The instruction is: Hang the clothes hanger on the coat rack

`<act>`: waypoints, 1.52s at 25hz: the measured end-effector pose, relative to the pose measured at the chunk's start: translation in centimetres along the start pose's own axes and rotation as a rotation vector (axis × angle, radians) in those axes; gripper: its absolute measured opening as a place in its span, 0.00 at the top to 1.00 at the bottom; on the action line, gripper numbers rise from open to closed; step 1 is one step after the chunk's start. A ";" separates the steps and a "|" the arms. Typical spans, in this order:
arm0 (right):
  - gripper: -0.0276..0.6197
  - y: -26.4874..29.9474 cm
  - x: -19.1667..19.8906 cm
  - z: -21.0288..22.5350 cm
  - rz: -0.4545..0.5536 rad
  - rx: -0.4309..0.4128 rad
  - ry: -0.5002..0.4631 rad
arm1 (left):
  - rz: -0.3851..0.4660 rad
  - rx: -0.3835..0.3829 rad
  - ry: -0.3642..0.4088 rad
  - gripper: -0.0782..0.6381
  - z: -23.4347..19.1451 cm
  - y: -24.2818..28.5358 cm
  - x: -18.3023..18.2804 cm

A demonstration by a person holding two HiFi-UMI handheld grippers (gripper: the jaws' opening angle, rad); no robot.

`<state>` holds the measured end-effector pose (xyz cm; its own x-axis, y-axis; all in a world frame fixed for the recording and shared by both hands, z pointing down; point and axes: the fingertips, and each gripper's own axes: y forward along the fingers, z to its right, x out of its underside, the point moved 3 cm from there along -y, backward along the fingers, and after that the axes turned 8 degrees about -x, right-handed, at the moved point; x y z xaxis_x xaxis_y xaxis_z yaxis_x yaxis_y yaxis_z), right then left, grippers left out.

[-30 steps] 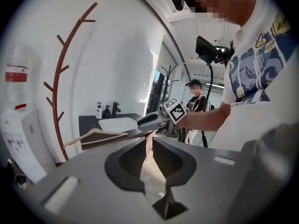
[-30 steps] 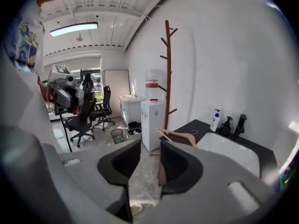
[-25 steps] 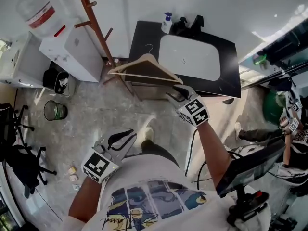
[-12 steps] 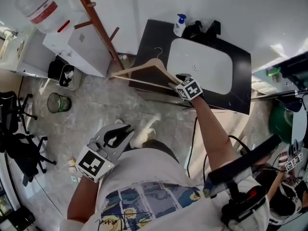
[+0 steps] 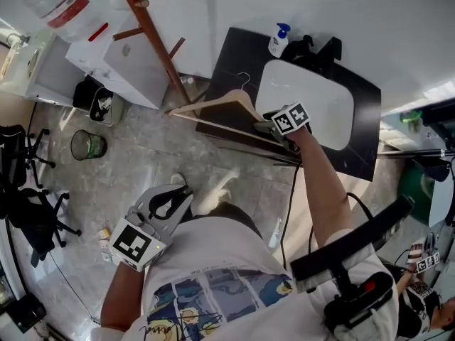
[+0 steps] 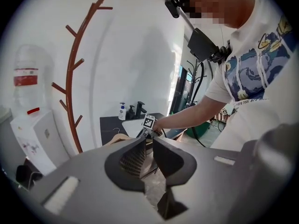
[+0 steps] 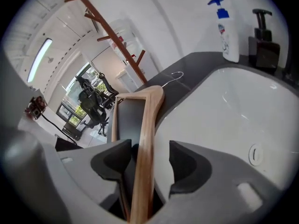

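A wooden clothes hanger (image 5: 220,105) with a metal hook lies over the left edge of the dark counter (image 5: 227,55). One of its arms (image 7: 145,125) runs between the jaws of my right gripper (image 5: 266,123), which are opening; a gap shows beside the wood, so the pads no longer press on it. The brown coat rack (image 5: 153,34) stands left of the counter, its pegs (image 6: 72,78) bare. My left gripper (image 5: 181,194) hangs low by the person's body, empty, its jaws nearly together.
A white basin (image 5: 306,105) is set in the counter, with a soap bottle (image 5: 279,40) and a black tap behind it. A water dispenser (image 5: 106,62), a mesh bin (image 5: 87,145) and an office chair (image 5: 21,212) stand at the left.
My right gripper has sunk with the hanger toward the counter and basin, and its arm has stretched out. The left gripper drifted a little to the left.
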<state>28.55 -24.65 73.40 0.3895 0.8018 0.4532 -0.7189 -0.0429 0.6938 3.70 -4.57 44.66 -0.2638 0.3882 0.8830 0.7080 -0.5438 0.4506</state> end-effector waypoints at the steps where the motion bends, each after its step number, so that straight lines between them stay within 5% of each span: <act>1: 0.57 0.1 0.0 0.0 -0.008 -0.025 0.010 | -0.001 -0.006 -0.006 0.82 -0.3 0.0 0.1; 7: 0.73 0.1 -0.1 -0.9 -0.060 -0.164 -0.009 | -0.001 -0.008 -0.019 0.83 -1.4 -0.2 0.0; 11: 0.79 -0.2 -0.2 -0.8 -0.057 -0.176 -0.018 | 0.003 0.002 -0.014 0.83 -2.0 0.0 0.0; 30: 0.82 -5.6 -2.8 -5.2 0.129 0.166 -0.153 | 0.029 0.058 -0.009 0.84 -3.8 0.1 -1.0; 38: 0.88 -8.3 -5.5 -8.4 0.226 0.237 -0.230 | 0.056 0.085 0.024 0.84 -4.0 -0.2 -1.0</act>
<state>27.52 -23.65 60.47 0.3750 0.6028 0.7042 -0.6593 -0.3606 0.6598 1.19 -7.80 44.17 -0.2368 0.3402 0.9100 0.7747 -0.4992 0.3882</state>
